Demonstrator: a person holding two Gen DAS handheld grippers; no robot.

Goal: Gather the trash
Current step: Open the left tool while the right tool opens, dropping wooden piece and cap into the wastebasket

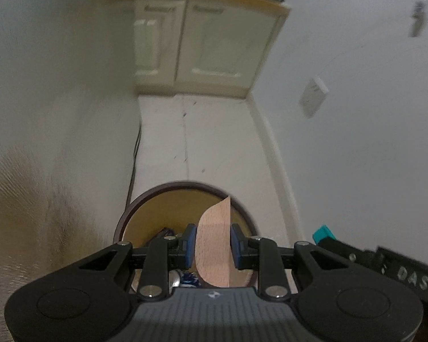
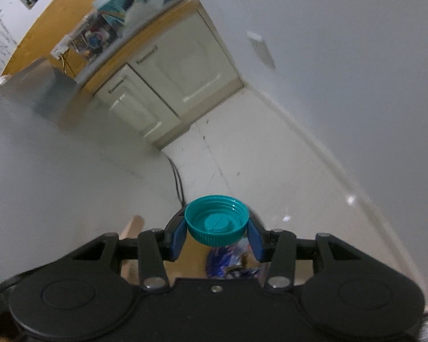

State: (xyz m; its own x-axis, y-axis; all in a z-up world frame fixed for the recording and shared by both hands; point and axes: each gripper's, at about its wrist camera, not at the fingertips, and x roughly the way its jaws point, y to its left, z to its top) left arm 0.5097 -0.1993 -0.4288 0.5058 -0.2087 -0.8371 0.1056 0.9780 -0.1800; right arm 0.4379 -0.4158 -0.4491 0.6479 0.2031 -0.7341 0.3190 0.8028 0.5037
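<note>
My left gripper (image 1: 213, 242) is shut on a flat, half-round wooden piece (image 1: 214, 245), gripped between its blue pads. It hangs over a round bin (image 1: 145, 199) with a dark brown rim and a tan inside. A blue-and-white wrapper (image 1: 189, 280) lies in the bin. My right gripper (image 2: 216, 233) is shut on a teal screw cap (image 2: 216, 221), hollow side up, above the same bin's tan inner wall (image 2: 189, 256) and the wrapper (image 2: 231, 262). The cap (image 1: 323, 233) also shows at the right in the left wrist view. The wooden piece (image 2: 132, 226) shows to the left in the right wrist view.
The bin stands on a white tiled floor (image 1: 214, 142) in a narrow gap between a pale surface on the left and a wall on the right. A black cable (image 1: 135, 154) runs along the left. Cream cabinet doors (image 1: 202, 45) close the far end. A white wall box (image 1: 314, 95) sticks out.
</note>
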